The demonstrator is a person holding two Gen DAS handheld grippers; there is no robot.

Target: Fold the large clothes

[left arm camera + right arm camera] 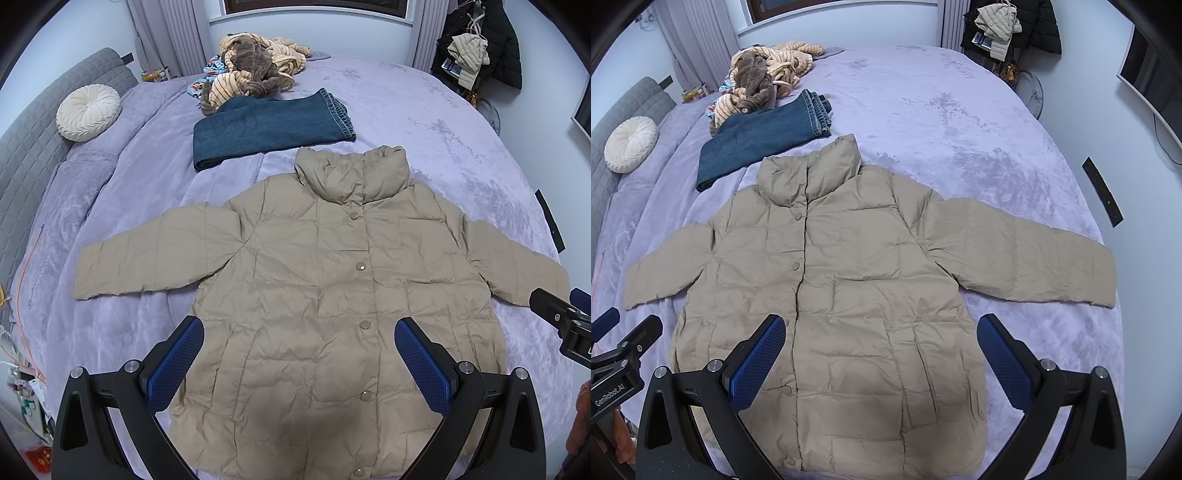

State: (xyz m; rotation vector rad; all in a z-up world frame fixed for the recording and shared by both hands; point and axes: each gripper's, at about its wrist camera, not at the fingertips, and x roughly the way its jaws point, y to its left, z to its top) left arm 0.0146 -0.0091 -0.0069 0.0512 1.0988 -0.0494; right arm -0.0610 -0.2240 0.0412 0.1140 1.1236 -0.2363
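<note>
A beige quilted puffer jacket [314,280] lies flat on the bed, front up, snaps closed, collar away from me and both sleeves spread out sideways. It also shows in the right wrist view [842,280]. My left gripper [299,332] is open and empty, hovering over the jacket's lower front. My right gripper [881,332] is open and empty, over the jacket's lower right part near its hem. Each gripper's black frame shows at the edge of the other's view.
The bed has a lilac plush blanket [424,122]. Folded blue jeans [266,129] lie just beyond the collar. A heap of striped and brown plush clothes [255,70] sits further back. A round white cushion [88,112] leans on the grey headboard [26,155] at left.
</note>
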